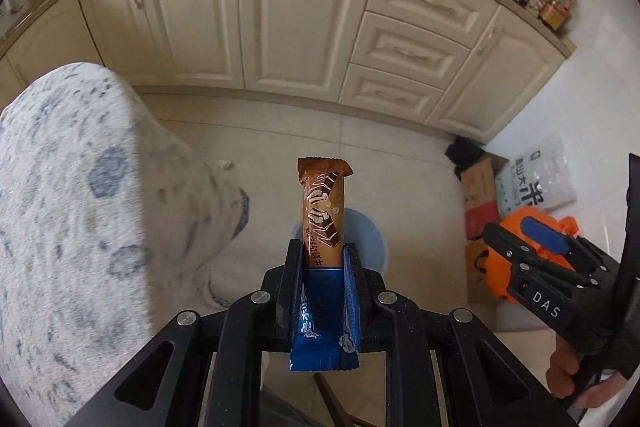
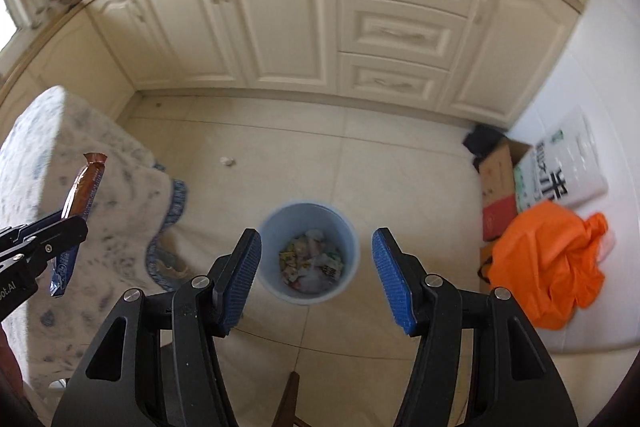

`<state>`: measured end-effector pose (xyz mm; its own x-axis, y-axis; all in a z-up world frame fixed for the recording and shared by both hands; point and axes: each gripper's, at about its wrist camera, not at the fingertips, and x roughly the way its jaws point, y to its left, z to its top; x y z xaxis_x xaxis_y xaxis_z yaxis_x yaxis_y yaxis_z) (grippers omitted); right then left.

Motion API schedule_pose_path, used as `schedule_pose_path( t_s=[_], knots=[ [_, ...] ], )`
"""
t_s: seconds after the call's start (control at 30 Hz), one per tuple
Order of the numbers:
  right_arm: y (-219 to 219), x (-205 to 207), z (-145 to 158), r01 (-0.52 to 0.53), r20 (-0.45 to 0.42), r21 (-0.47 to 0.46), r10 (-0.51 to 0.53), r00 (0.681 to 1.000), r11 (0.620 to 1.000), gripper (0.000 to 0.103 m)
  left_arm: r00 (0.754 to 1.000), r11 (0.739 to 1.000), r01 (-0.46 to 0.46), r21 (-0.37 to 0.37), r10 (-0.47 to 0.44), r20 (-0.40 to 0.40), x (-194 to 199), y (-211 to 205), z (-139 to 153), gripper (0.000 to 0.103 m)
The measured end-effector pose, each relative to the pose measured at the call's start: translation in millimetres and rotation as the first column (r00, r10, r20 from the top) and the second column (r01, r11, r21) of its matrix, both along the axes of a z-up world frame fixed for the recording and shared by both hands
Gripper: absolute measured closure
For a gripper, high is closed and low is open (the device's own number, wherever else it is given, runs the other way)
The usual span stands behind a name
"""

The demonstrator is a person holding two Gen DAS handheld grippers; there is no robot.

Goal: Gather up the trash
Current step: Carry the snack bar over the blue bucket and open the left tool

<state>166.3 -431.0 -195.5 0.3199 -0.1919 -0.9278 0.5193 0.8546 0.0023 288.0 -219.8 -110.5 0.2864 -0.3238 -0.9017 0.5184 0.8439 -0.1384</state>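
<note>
Left wrist view: left hand-held gripper (image 1: 322, 251) clamped on a wrapper (image 1: 323, 211), brown top half, blue bottom half. Wrapper stands upright between the pads, brown end sticking out past the fingertips, blue end hanging back toward the camera. Bin (image 1: 370, 239) sits on the floor (image 1: 400, 155) right behind the wrapper, mostly hidden by it; only the pale blue rim shows either side. Patterned cloth (image 1: 80, 207) fills the left. Right hand-held gripper (image 1: 516, 239) comes in at the right edge, a hand (image 1: 568, 375) on its grip. Behind it an orange bag (image 1: 532, 219), a cardboard box (image 1: 480, 195) and a white sack (image 1: 536, 179) against the right wall. Cream cabinets (image 1: 260, 19) across the far side. Small white scrap (image 1: 225, 164) on the floor near the cloth.

Right wrist view: right hand-held gripper (image 2: 316, 267) has its jaws apart, nothing between them. Bin (image 2: 307, 215) is framed in the gap, on the floor (image 2: 400, 167), with mixed wrappers and paper (image 2: 312, 263) in the bottom. Left hand-held gripper (image 2: 64, 227) at the left edge, pinching the wrapper (image 2: 82, 195), which is tilted, brown end up and blue end down, in front of the cloth (image 2: 60, 147) and left of the bin. Orange bag (image 2: 552, 259), box (image 2: 500, 183) and sack (image 2: 560, 167) at right. White scrap (image 2: 228, 160) on the floor beyond the bin. Cabinets (image 2: 280, 19) far.
</note>
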Motion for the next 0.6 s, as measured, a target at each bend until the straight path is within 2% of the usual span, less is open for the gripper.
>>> schedule_pose_path(
  t_s=[0.17, 0.37, 0.43, 0.5, 0.53, 0.57, 0.6],
  knots=[
    [-28, -32, -11, 0.086, -0.028, -0.018, -0.086, 0.996, 0.996, 0.044, 0.997, 0.998, 0.061, 0.013, -0.061, -0.044, 11, -39, -24, 0.088],
    [-51, -58, -25, 0.156, -0.054, -0.003, -0.156, 0.986, 0.988, 0.043, 0.992, 0.992, 0.103, 0.068, -0.098, -0.077, 33, -81, -59, 0.088],
    [-55, -63, -29, 0.171, -0.063, 0.002, -0.171, 0.983, 0.985, 0.044, 0.988, 0.988, 0.129, 0.085, -0.12, -0.095, 40, -100, -68, 0.083],
    [-58, -67, -33, 0.181, -0.066, 0.007, -0.18, 0.981, 0.983, 0.044, 0.988, 0.985, 0.129, 0.112, -0.119, -0.096, 47, -114, -74, 0.068],
    [-59, -68, -35, 0.184, -0.067, 0.008, -0.184, 0.981, 0.983, 0.044, 0.989, 0.984, 0.126, 0.122, -0.115, -0.097, 49, -119, -78, 0.045],
    [-59, -69, -37, 0.186, -0.07, 0.008, -0.185, 0.98, 0.983, 0.044, 0.989, 0.985, 0.125, 0.116, -0.115, -0.092, 50, -124, -79, 0.027],
    [-59, -69, -38, 0.185, -0.075, 0.011, -0.184, 0.98, 0.983, 0.043, 0.99, 0.987, 0.121, 0.105, -0.113, -0.081, 48, -125, -78, 0.025]
  ],
)
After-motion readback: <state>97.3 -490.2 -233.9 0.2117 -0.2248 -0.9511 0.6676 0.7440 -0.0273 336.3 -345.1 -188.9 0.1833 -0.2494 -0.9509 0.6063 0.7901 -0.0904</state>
